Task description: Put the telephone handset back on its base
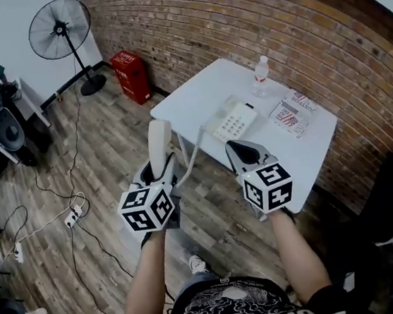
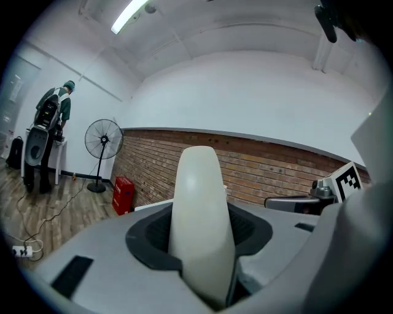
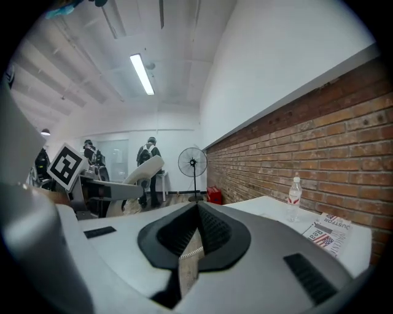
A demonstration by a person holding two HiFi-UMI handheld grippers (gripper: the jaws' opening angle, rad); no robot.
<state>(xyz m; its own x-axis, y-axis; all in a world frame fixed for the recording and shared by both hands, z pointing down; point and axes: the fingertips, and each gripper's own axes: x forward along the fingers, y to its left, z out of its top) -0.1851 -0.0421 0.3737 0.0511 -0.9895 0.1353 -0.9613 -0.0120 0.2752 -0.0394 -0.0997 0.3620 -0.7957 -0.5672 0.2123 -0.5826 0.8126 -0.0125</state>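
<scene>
Nearest me, the left hand-held gripper [image 1: 157, 170] clamps the one cream handset [image 1: 159, 139] by its lower end, upright, in the air short of the table [image 1: 196, 99]. The right hand-held gripper [image 1: 242, 151] has its jaws together, empty. The handset looks light, stiff and slick, and would sit steadier gripped mid-shaft. One coiled cord [image 1: 194, 153] tethers it. On the table beyond stand one base [image 1: 231, 121] and one bottle [image 1: 261, 75].

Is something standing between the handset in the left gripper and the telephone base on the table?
Nothing visible does. Between the handset, held in the left gripper, and the base runs only its own coiled cord. The right gripper is beside the path; the bottle stands beyond the base.
</scene>
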